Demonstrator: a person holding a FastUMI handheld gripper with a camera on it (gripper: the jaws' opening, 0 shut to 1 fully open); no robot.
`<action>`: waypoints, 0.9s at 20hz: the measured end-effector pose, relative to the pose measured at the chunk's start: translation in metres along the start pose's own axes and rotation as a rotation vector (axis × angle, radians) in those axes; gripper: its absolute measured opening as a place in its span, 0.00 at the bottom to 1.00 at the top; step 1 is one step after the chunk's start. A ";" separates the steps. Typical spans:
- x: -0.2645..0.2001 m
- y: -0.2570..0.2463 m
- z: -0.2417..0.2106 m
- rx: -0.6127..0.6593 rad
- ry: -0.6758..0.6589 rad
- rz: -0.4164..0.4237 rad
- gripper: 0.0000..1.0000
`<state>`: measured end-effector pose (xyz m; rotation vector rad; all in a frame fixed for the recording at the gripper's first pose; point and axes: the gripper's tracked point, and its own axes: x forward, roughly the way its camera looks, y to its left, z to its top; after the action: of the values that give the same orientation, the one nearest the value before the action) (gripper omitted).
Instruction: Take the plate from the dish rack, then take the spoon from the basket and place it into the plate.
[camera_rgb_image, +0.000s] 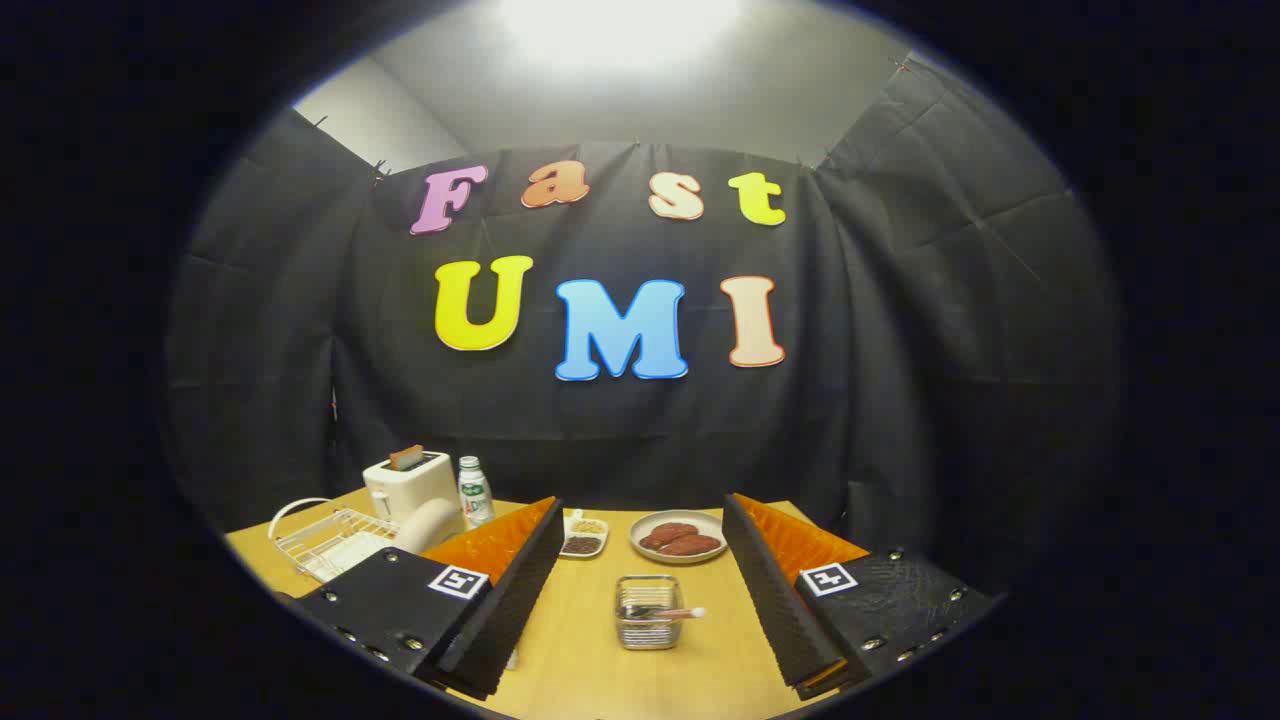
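Hand-held gripper (640, 610) wide open, empty, around the basket (648, 612); spoon (668, 612) lying crosswise, one end pointing right.

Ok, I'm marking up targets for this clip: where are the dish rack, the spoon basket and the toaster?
dish rack (330, 540): gripper view, on its white wire side.
basket (648, 628): gripper view, on its front mesh wall, between the open gripper's (640, 590) fingers.
toaster (405, 488): gripper view, on its white front face.

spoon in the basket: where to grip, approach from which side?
Grip the handle end of the spoon where it pokes past the rim of the mesh basket, coming from above. The basket's walls block a side approach. The gripper is open, with the basket between its fingers.
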<state>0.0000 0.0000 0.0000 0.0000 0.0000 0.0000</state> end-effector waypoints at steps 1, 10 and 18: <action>0.005 0.019 -0.005 0.016 0.023 0.015 0.98; 0.049 0.153 -0.073 0.153 0.266 0.109 0.98; 0.084 0.198 -0.127 0.220 0.476 0.123 0.85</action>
<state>0.0840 0.1984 -0.1270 0.2203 0.4762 0.1225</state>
